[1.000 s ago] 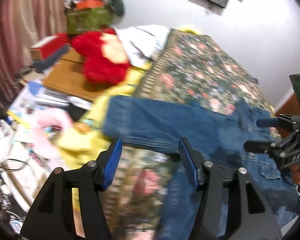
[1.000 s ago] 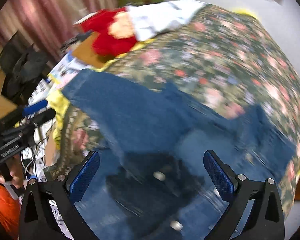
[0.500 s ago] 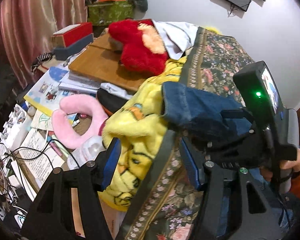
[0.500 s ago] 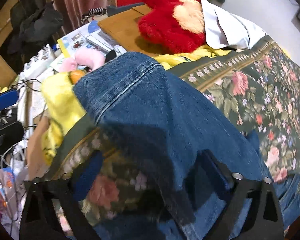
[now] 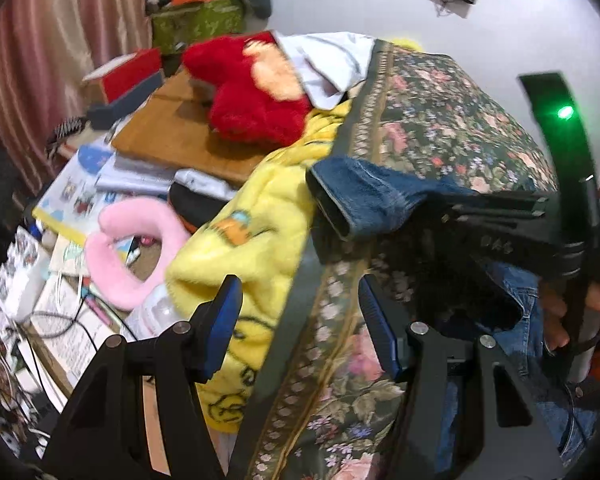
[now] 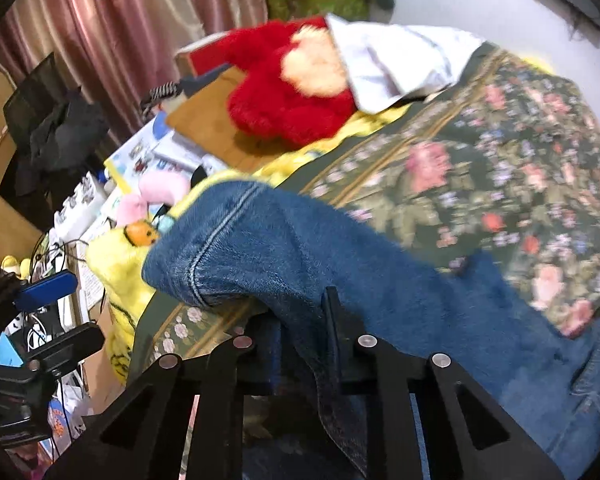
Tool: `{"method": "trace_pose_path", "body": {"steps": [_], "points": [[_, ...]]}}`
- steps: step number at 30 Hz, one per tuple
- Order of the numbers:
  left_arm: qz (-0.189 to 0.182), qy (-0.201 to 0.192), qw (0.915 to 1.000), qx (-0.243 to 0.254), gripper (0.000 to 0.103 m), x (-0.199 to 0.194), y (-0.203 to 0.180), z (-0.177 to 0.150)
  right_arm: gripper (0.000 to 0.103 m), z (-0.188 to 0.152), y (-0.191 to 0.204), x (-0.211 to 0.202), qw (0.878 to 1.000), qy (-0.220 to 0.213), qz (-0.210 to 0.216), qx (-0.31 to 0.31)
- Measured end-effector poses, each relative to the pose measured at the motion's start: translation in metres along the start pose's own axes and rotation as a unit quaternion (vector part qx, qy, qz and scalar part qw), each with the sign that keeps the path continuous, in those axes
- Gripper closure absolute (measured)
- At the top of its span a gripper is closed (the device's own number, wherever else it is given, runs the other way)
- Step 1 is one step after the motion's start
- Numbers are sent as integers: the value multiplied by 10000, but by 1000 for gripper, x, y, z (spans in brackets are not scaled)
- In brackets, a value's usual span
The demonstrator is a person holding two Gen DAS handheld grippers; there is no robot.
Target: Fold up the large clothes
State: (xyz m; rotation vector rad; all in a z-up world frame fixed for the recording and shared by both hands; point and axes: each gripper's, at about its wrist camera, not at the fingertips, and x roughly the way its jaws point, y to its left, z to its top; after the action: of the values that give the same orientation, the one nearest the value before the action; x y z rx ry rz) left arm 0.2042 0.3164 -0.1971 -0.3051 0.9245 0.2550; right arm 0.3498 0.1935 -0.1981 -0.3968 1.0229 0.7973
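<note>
- The right gripper (image 6: 302, 332) sits at the bottom centre of its own view, its fingers (image 6: 332, 316) drawn narrow and pinching a fold of the jeans (image 6: 340, 264).
- In the left view that same gripper comes in from the right edge, holding up the open hem of a jeans leg (image 5: 360, 196) at mid-frame.
- The rest of the jeans lies across the flowered bedspread (image 6: 500, 152), running to the lower right.
- The left gripper (image 5: 300, 320) is at the bottom of its view, fingers (image 5: 228, 316) about half apart with nothing between them, above the yellow blanket (image 5: 256, 240) and the bedspread's border.
- A red plush toy (image 5: 256, 100) lies at upper centre and a pink neck pillow (image 5: 128, 256) at left.
</note>
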Motion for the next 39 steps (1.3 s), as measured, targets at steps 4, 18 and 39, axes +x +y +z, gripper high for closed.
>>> {"method": "trace_pose_path", "body": {"steps": [4,18,39], "points": [[-130,-51,9997,185,43,-8,-25,6,91,-9,-30,-47,9993,-270,-85,259],[-277,-109,9957,882,41,-15,-142,5,91,-118,-167,-168,9879,-625,-679,1246],[875,1288,9685,1942,35,137,-226,-28,91,-250,-283,-193,9633,335,-494,2616]]}}
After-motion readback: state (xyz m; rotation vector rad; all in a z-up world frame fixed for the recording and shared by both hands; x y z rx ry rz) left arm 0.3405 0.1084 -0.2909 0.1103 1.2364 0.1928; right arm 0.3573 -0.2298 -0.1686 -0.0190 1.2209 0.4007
